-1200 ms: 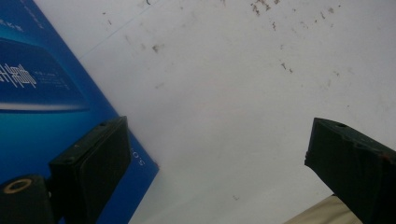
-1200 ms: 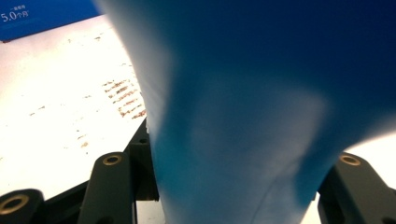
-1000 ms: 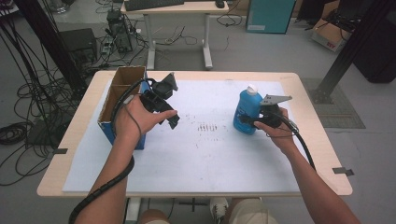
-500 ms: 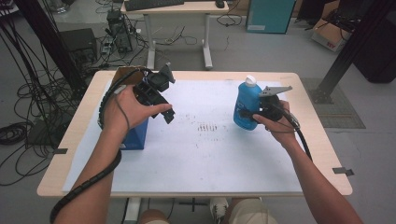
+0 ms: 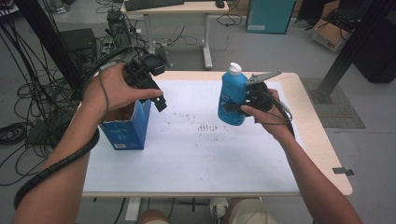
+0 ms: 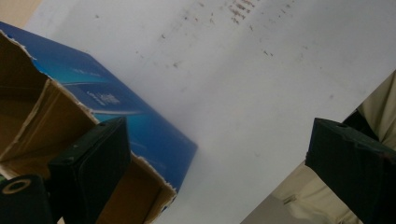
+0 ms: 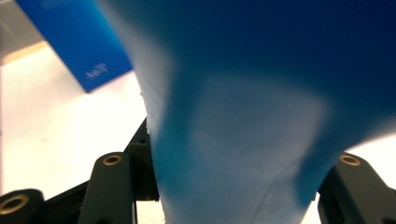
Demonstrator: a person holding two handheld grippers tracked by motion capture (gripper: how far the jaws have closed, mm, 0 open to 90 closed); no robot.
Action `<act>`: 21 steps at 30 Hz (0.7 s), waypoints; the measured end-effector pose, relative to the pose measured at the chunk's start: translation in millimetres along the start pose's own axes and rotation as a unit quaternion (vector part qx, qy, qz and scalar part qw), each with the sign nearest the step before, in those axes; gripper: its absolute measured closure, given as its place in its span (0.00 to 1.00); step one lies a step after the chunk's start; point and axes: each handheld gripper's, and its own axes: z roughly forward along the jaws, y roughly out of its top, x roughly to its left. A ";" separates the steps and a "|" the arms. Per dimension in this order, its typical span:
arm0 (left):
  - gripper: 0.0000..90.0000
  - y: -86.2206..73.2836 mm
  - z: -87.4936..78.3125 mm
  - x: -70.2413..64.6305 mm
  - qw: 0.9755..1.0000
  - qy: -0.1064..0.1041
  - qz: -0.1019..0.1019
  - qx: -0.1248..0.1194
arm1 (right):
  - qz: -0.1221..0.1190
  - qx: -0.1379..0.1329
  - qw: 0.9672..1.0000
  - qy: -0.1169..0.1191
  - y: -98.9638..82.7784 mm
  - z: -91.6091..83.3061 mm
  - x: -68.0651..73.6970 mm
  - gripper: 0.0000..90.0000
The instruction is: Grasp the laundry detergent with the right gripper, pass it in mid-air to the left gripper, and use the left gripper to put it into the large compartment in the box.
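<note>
The right tool (image 5: 239,106) is clamping a blue bottle (image 5: 232,95) with a white cap; the jaws are pressing on its two sides, as the right gripper view is showing, where the bottle (image 7: 261,116) is bulging between the two black jaws. The bottle is standing upright in the grip and is hanging clear of the white sheet (image 5: 201,149) that is covering the worktop (image 5: 322,149), over the sheet's right half. The person's right hand (image 5: 266,112) is wrapping the tool body just right of the bottle, with the grey three-cornered plate sticking up beside the cap.

The left tool (image 5: 154,91) is being held in the left hand (image 5: 114,88) above the open top of a blue carton (image 5: 126,128), which is standing on the left part of the sheet. Its jaws are standing wide apart with nothing between them: in the left gripper view the two black jaws are framing bare sheet, and the carton (image 6: 116,107) is lying under the left-hand jaw with its torn brown flaps open. Whether the carton is holding anything is hard to tell, as its inside is in shadow.

Bottle and carton are well apart, with faint dark marks (image 5: 205,125) on the sheet between them. A black cable is trailing from the left tool down along the forearm. In the right gripper view a corner of the carton (image 7: 79,42) is showing behind the bottle, blurred
</note>
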 end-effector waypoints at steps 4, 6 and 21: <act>0.08 3.0 -13.4 5.1 0.999 0.008 0.030 0.009 | -0.027 0.008 0.999 0.034 12.2 16.0 13.2 0.48; 0.08 3.7 -15.4 5.9 0.999 0.010 0.034 0.010 | -0.036 0.010 0.998 0.041 14.7 21.2 16.8 0.48; 0.07 39.9 -41.4 9.8 0.990 -0.009 0.139 -0.003 | -0.104 0.035 0.985 0.135 28.0 79.2 49.7 0.48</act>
